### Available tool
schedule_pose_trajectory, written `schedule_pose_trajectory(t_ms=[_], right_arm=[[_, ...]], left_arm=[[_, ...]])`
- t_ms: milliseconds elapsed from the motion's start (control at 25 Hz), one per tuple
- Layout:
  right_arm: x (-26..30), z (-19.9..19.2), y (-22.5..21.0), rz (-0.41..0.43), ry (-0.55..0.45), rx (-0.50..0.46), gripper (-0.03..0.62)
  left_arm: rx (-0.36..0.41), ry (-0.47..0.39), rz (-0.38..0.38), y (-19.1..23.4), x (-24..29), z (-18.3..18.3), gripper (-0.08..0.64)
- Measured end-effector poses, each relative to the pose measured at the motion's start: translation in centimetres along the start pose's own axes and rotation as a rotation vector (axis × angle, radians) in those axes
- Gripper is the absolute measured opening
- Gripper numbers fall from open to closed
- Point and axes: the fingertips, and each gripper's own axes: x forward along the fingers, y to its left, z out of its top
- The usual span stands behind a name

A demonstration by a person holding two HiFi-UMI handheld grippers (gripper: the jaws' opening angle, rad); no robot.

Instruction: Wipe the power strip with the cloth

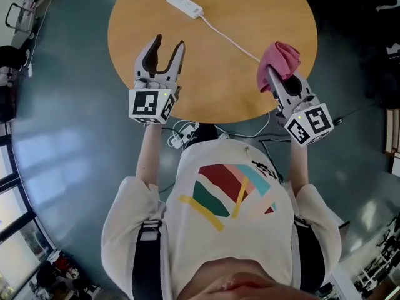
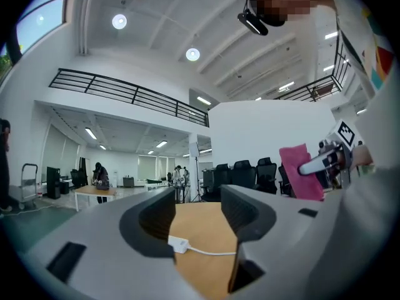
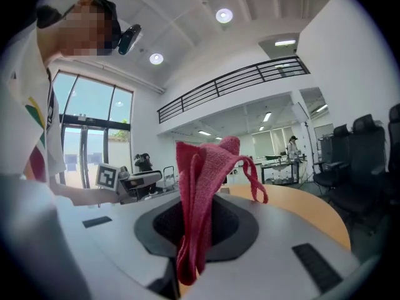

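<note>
A white power strip [image 1: 184, 5] lies at the far side of the round wooden table [image 1: 212, 86], and its white cable [image 1: 228, 39] runs toward the near right edge. My left gripper [image 1: 169, 42] is over the table's near left part, open and empty. Between its jaws the left gripper view shows the power strip [image 2: 177, 244] well ahead. My right gripper [image 1: 272, 75] hovers at the table's near right edge, shut on a pink cloth [image 1: 281, 60]. The cloth [image 3: 200, 192] stands bunched up between the jaws and hangs down in front of them.
A white plug block and loose cables [image 1: 181, 133] lie on the grey floor under the table's near edge. Black office chairs [image 2: 250, 174] stand beyond the table. A person works at a distant desk [image 2: 100, 179].
</note>
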Motion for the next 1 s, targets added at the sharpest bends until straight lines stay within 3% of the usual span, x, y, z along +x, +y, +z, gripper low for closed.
schedule_pose_trajectory(t_ms=[80,160,320,440,560,760,880,960,1000], right_arm=[[3.9,1.0,-2.0,0.052,0.062,-0.097,0.038],[9.0,1.2,-4.1,0.12,0.15,-0.263,0.04],[20.9,0.1,-6.6,0.278,0.306,-0.603,0.038],[30.1,-1.7,-8.2,0.39,0.385,-0.803,0.038],[38.0,-3.6,-8.9,0.482,0.455,-1.006,0.038],[46.0,-7.0,-8.0,0.656,0.545,-1.193,0.038],[49.2,-9.2,-8.0,0.718,0.594,-1.314,0.038],[50.8,-10.2,-8.0,0.753,0.618,-1.372,0.038],[51.4,-10.7,-7.9,0.769,0.627,-1.396,0.038]], left_arm=[[0.048,0.061,0.0,3.3,3.8,-1.3,0.25],[0.077,0.117,0.022,7.2,7.1,-3.3,0.251],[0.034,0.235,0.057,13.5,9.9,-8.6,0.252],[-0.027,0.322,0.044,14.4,10.9,-13.6,0.252],[-0.023,0.383,-0.045,12.0,13.0,-16.9,0.25],[0.128,0.413,-0.24,7.6,17.7,-19.9,0.247],[0.27,0.418,-0.319,7.5,19.1,-21.6,0.159],[0.371,0.429,-0.344,7.8,19.6,-22.3,0.048],[0.409,0.436,-0.356,8.0,19.7,-22.6,0.043]])
